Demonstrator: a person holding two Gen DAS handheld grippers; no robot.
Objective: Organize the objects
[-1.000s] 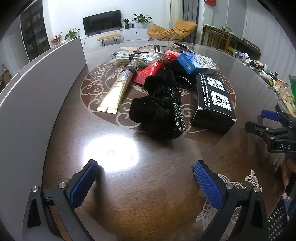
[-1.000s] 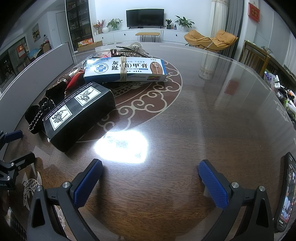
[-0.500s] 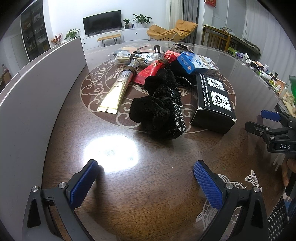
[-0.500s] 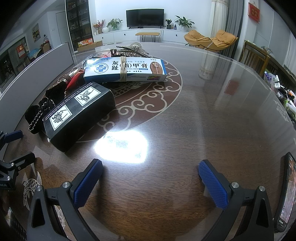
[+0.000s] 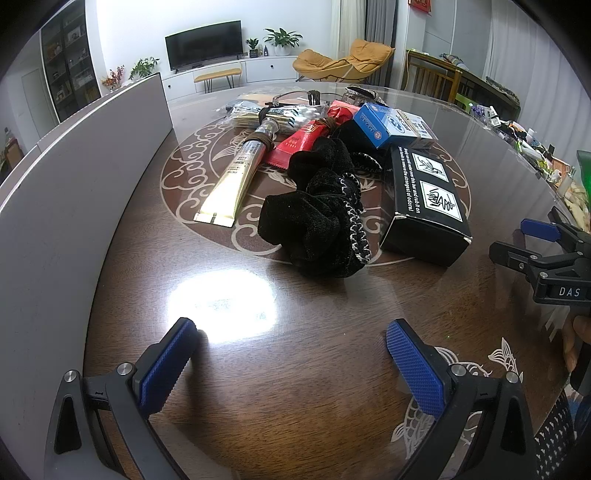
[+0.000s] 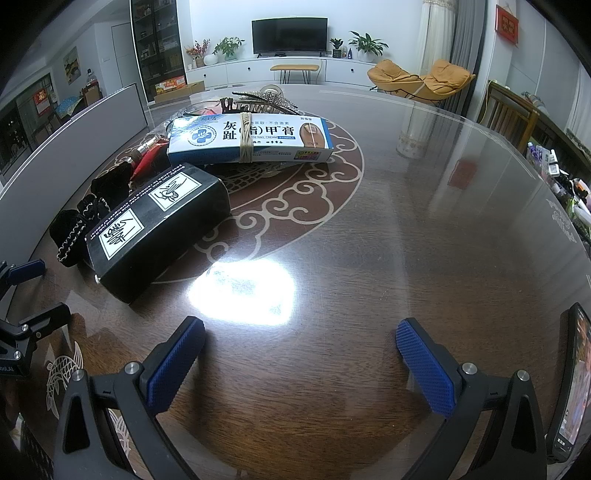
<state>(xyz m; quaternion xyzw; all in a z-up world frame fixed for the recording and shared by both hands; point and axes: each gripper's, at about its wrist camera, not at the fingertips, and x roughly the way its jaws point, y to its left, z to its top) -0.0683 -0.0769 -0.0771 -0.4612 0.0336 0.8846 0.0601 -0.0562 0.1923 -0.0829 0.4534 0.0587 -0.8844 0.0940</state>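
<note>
A home living room is indicated — a black flat-screen television (image 6: 289,36) is mounted above a long white low cabinet (image 6: 295,70) lined with potted green plants (image 6: 367,45). A mustard-yellow cushioned lounge chair (image 6: 421,82) is placed by grey curtains (image 6: 467,55). A tall dark glass-fronted display cabinet (image 6: 157,48) is seen at left, a wooden dining chair (image 6: 511,114) at right. Household clutter is spread over a round dark wooden table with cream scroll inlay under glass (image 6: 369,240) — domestic, not commercial.
</note>
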